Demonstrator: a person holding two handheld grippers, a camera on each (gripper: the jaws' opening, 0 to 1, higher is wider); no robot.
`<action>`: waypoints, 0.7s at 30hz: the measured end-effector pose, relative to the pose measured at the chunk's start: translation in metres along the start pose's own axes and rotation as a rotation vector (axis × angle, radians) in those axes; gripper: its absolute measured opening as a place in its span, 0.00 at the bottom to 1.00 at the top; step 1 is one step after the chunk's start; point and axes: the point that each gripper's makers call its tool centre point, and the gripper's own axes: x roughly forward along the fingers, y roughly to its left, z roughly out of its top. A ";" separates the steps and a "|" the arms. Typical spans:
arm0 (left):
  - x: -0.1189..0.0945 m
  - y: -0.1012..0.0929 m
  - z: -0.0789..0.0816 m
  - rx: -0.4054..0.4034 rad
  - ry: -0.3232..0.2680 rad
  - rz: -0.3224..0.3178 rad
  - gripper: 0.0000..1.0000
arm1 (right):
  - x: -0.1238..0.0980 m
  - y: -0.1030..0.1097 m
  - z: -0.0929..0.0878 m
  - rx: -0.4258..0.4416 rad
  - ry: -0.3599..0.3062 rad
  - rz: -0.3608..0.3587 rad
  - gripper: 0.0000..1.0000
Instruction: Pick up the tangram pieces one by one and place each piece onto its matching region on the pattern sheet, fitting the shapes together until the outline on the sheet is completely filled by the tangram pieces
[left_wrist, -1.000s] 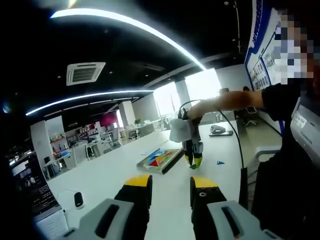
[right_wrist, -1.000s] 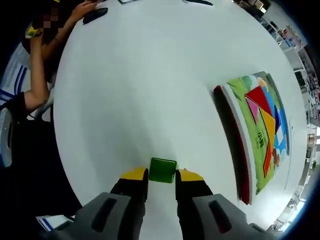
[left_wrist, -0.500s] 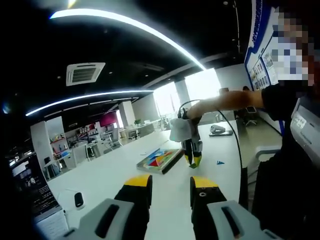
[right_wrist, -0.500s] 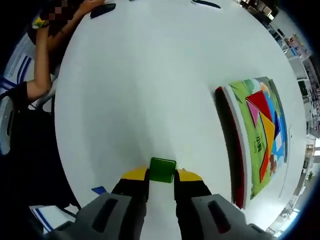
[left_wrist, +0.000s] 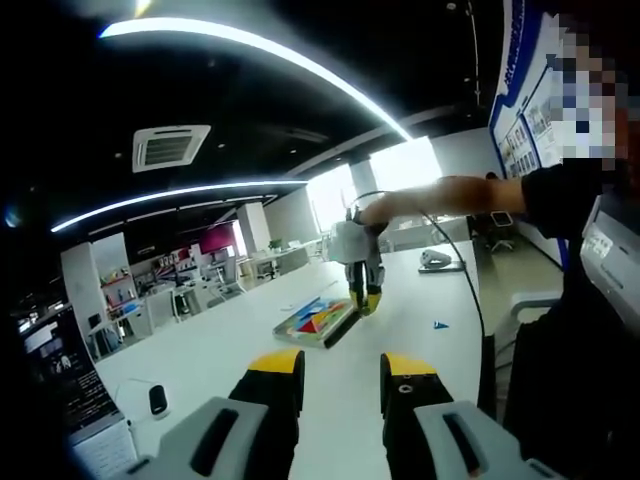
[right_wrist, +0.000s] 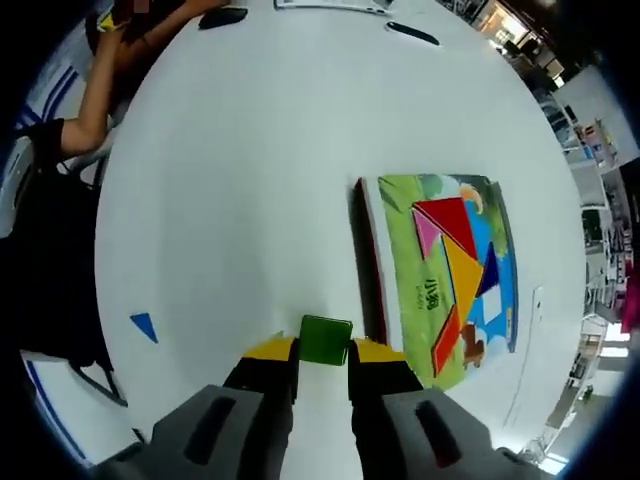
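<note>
My right gripper (right_wrist: 323, 349) is shut on a green square tangram piece (right_wrist: 325, 339), held above the white table near the left edge of the pattern sheet (right_wrist: 440, 290). The sheet carries red, pink, yellow, orange and dark blue pieces, with a white square gap (right_wrist: 494, 322) among them. A small blue triangle (right_wrist: 145, 326) lies loose on the table to the left. In the left gripper view, my left gripper (left_wrist: 340, 368) is open and holds nothing, low over the table; the right gripper (left_wrist: 364, 297) hangs over the sheet (left_wrist: 316, 319), and the blue triangle (left_wrist: 440, 324) lies to the right.
The round white table (right_wrist: 260, 160) has a dark mouse (right_wrist: 221, 17) and a pen (right_wrist: 414, 33) at its far side. A dark device (left_wrist: 157, 399) and a monitor (left_wrist: 70, 385) sit at the left in the left gripper view. A person's arm (left_wrist: 460, 195) holds the right gripper.
My right gripper has carried the green square toward the pattern sheet, which now lies just right of the jaws. The blue triangle has come into view. The left gripper has not moved.
</note>
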 end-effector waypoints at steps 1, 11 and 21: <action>0.000 0.000 0.000 0.000 0.000 0.000 0.32 | -0.001 -0.005 -0.002 -0.003 0.006 -0.009 0.21; 0.004 0.001 0.002 0.000 0.002 -0.002 0.32 | -0.014 -0.058 -0.010 -0.077 0.019 -0.111 0.21; 0.003 0.002 0.001 0.000 0.003 -0.001 0.32 | -0.006 -0.110 -0.007 -0.125 0.076 -0.245 0.21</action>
